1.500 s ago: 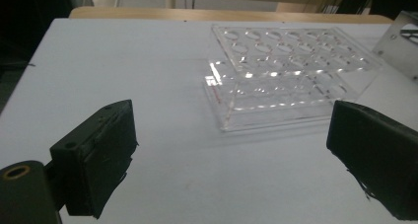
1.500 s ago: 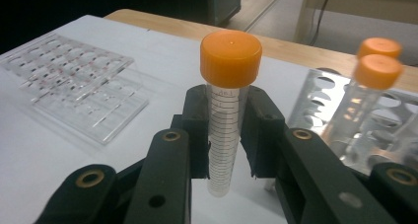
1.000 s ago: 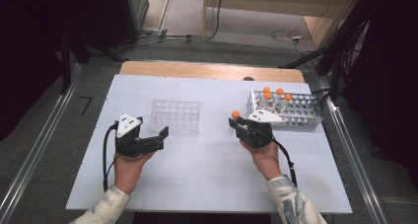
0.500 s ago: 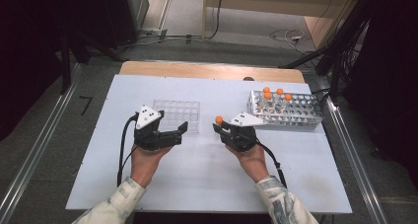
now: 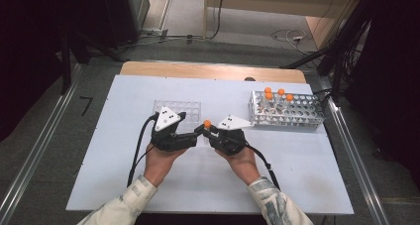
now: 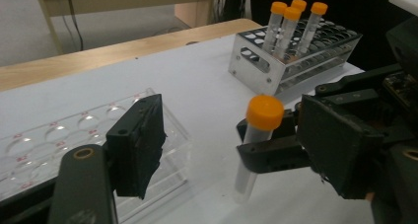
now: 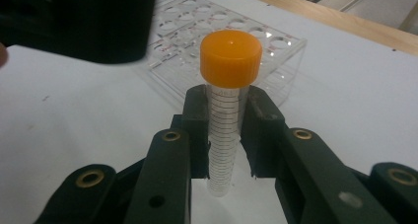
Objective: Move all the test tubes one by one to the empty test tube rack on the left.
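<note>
Left edge: the white tabletop [image 5: 99, 150] has a wide bare strip left of the hands, then a metal rail [image 5: 34, 155] on the floor beside it.
Near edge: open white surface all along the front, just the two sleeves coming in over it.
Clear rack: the clear plastic rack [image 5: 190, 108] sits mid-table, right behind the left tongs, all wells empty as far as I can see.
Left tongs: left tongs [image 5: 193, 136] point right toward the tube; jaws have just been closing in but there's a gap, and in the left gripper view the pads aren't touching the tube, so not gripping anything.
Tube: the orange-capped tube [image 5: 207, 124] is upright in the middle of the tabletop, off the surface, just right of the clear rack.
Right tongs: right tongs [image 7: 229, 130] are clamped on the tube's clear body just under the cap, one pad each side.
Metal rack: the metal tube rack [image 5: 297, 113] is far right with three more capped tubes [image 5: 277, 95] at its back left corner; well apart from the hands, close to the right edge.
View differences: the right gripper view shows the tube's printed scale lines; the left gripper view shows its rounded bottom hanging clear of the tabletop; the high view shows neither.
</note>
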### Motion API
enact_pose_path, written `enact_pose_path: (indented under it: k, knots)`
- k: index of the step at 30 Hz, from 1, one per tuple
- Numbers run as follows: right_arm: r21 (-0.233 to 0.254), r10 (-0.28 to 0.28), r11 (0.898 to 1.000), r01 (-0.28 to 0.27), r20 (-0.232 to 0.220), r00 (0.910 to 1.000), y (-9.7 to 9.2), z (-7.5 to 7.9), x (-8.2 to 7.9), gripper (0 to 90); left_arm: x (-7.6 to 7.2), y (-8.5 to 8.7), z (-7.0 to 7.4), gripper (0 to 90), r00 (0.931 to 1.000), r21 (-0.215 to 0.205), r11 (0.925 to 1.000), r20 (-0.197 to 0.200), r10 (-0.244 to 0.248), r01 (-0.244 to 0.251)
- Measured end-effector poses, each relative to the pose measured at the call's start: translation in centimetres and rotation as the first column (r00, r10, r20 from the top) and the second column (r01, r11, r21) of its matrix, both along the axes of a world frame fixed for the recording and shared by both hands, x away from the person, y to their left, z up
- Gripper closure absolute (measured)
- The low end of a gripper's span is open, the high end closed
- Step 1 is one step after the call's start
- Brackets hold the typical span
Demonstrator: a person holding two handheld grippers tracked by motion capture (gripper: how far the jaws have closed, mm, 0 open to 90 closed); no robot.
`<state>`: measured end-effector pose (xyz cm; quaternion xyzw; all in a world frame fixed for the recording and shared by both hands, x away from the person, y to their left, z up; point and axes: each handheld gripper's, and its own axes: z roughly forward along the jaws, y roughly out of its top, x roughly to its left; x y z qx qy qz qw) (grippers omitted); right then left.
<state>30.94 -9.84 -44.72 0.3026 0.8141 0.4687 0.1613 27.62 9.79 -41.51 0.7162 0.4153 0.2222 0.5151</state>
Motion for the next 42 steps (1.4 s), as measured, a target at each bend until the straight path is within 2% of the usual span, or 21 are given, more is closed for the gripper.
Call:
enact_pose_path:
  k: [5,14,22,31,33,37,42]
  knots:
    - [-0.003,0.024,1.0,-0.024,0.006,0.9997,0.8,0.0,-0.3,71.6,0.2,-0.6,-0.3,40.8,0.9994,-0.006,0.9994,-0.001,-0.035,0.035]
    - [0.005,0.04,0.999,-0.04,0.007,0.9992,1.1,-0.1,-0.4,71.6,0.3,-0.6,-1.1,60.3,0.9977,-0.009,0.9979,-0.019,-0.065,0.065]
    - [0.015,0.05,0.999,-0.05,0.006,0.9987,1.2,0.0,-0.6,71.6,0.3,-0.9,-1.4,68.4,0.9975,-0.002,0.9976,-0.018,-0.069,0.069]
    - [0.019,0.05,0.999,-0.05,-0.007,0.9987,1.2,-0.1,-0.6,70.9,0.4,-0.7,-1.4,69.9,0.997,-0.007,0.9972,-0.018,-0.075,0.075]
    - [0.023,0.059,0.998,-0.059,-0.017,0.9981,1.2,0.0,-0.6,61.5,0.3,-0.5,-1.2,70.0,0.997,-0.013,0.997,-0.011,-0.076,0.076]
    - [-0.009,0.075,0.997,-0.075,-0.021,0.997,1.1,-0.1,-0.6,39.8,0.3,0.0,-0.8,70.1,0.9978,-0.02,0.9976,-0.003,-0.067,0.066]
    - [-0.011,0.063,0.998,-0.063,-0.026,0.9977,0.2,0.2,-0.4,30.3,0.5,1.0,0.1,70.2,0.9988,-0.037,0.9981,0.009,-0.048,0.049]
